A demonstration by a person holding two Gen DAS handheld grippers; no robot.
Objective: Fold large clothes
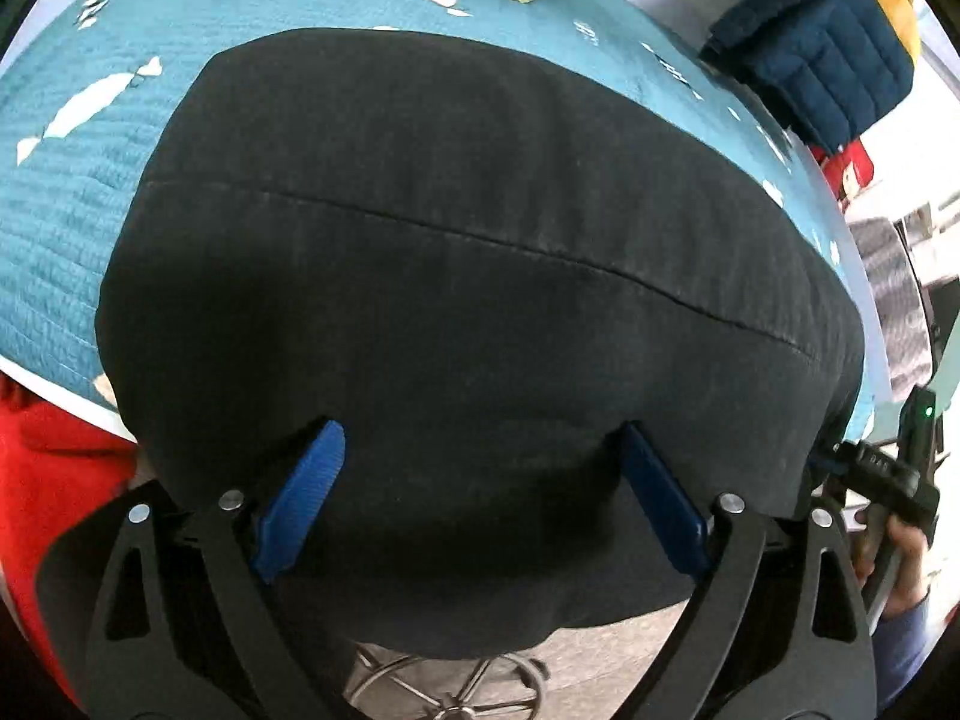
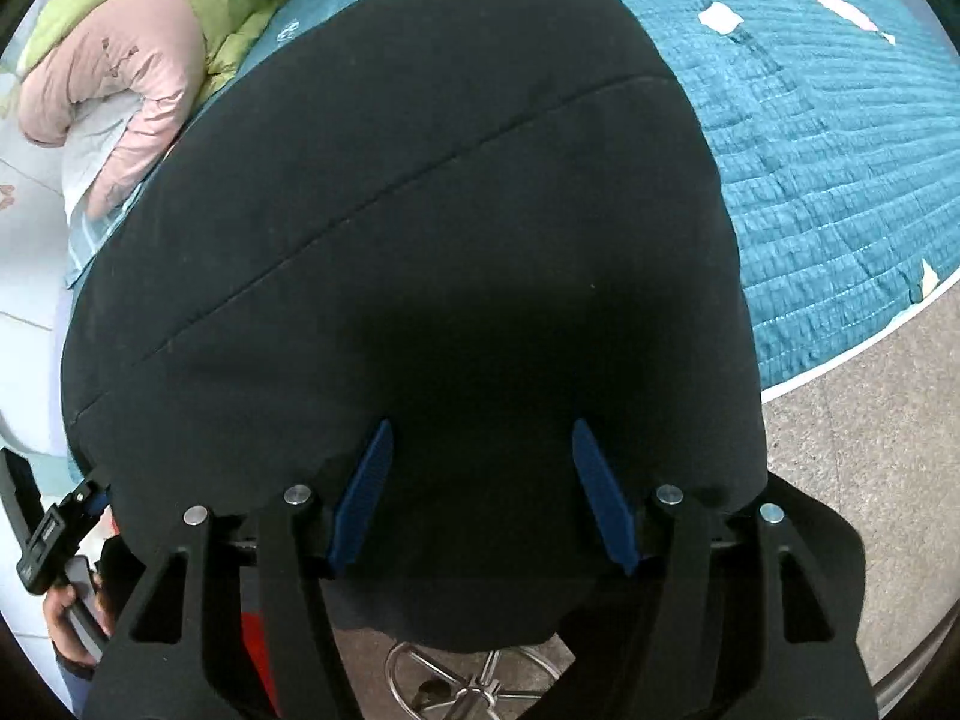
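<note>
currently both fingers are released; black garment (image 1: 468, 276) fills frame centre ahead of left gripper (image 1: 480, 498) and right gripper (image 2: 480, 498), its seam running diagonally.

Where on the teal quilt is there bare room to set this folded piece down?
Bare teal quilt lies past the black garment toward the floor-side edge in the right wrist view, and beside it in the left wrist view. Crowded: the pink and green jackets piled at one end, and the navy quilted jacket off the far corner.
</note>
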